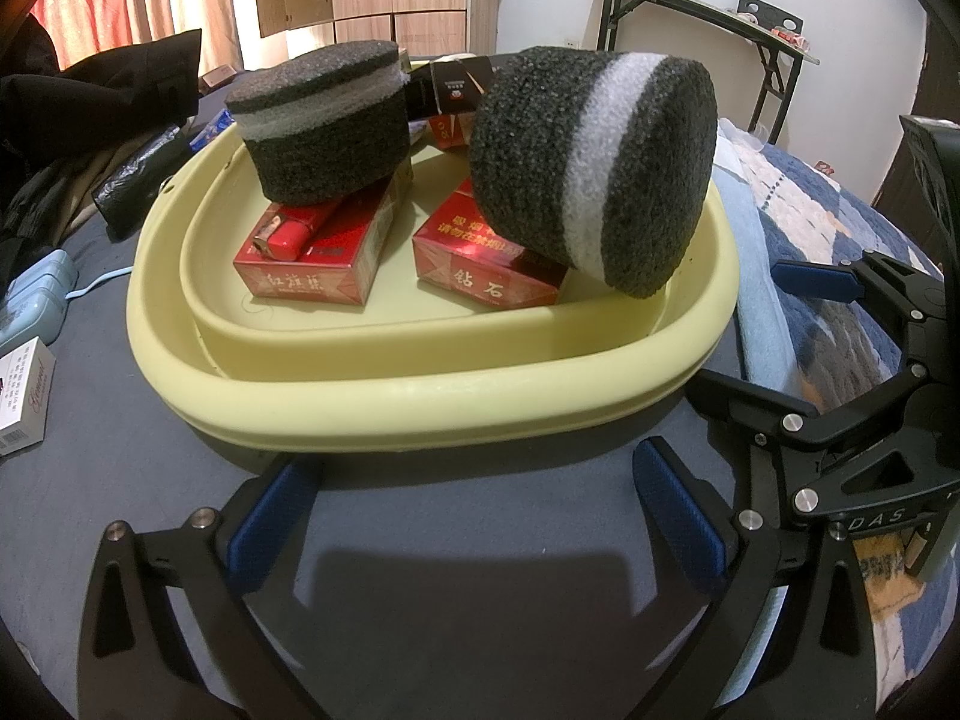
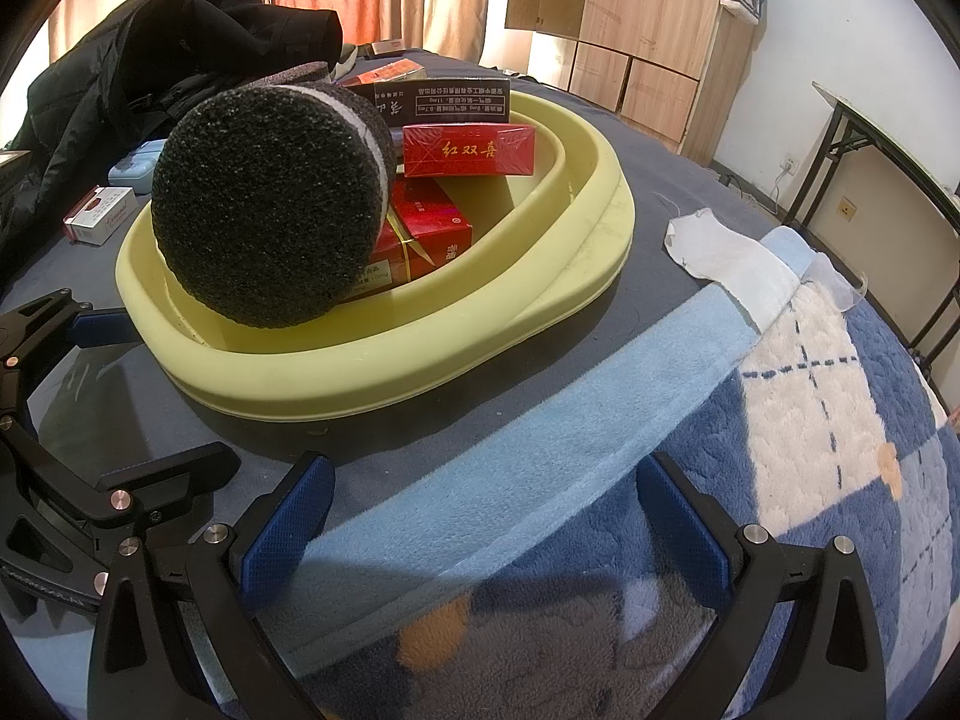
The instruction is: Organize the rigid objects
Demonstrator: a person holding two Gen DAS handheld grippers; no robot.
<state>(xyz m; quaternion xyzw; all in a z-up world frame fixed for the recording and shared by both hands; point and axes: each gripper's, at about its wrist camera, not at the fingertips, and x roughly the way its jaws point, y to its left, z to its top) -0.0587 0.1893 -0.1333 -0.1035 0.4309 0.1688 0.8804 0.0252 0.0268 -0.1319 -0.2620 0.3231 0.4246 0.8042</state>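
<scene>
while both grippers sit low over the grey bedsheet (image 1: pixel 420 570), neither holds anything: the left gripper (image 1: pixel 477 516) has its blue pads spread wide just short of the near rim of the yellow tub (image 1: pixel 420 414), and the right gripper (image 2: pixel 480 528) is just as wide, its fingers over the light blue border of a patterned blanket (image 2: pixel 780 420). in the left wrist view the right gripper shows at the right edge, beside the tub. inside the tub lie the things being sorted – two black foam cylinders with a white band each and several red cigarette boxes. the left foam cylinder (image 1: pixel 324 126) stands upright on a red box (image 1: pixel 312 258), and a red lighter (image 1: pixel 294 234) lies on that same box in front of it. the right foam cylinder (image 1: pixel 594 168) is tilted on its side, propped on another red box (image 1: pixel 480 264) (its lower end seems to lean against the tub's right wall). from the right wrist view that tilted cylinder (image 2: pixel 264 204) shows its round end – behind it a red box (image 2: pixel 468 150) stands on edge with a black box (image 2: pixel 444 99) behind that. outside the tub, a white box (image 1: pixel 21 396) and a pale blue power strip (image 1: pixel 36 294) lie on the sheet to the left, with a black jacket (image 2: pixel 168 42) further back and a white cloth (image 2: pixel 726 264) to the right.
</scene>
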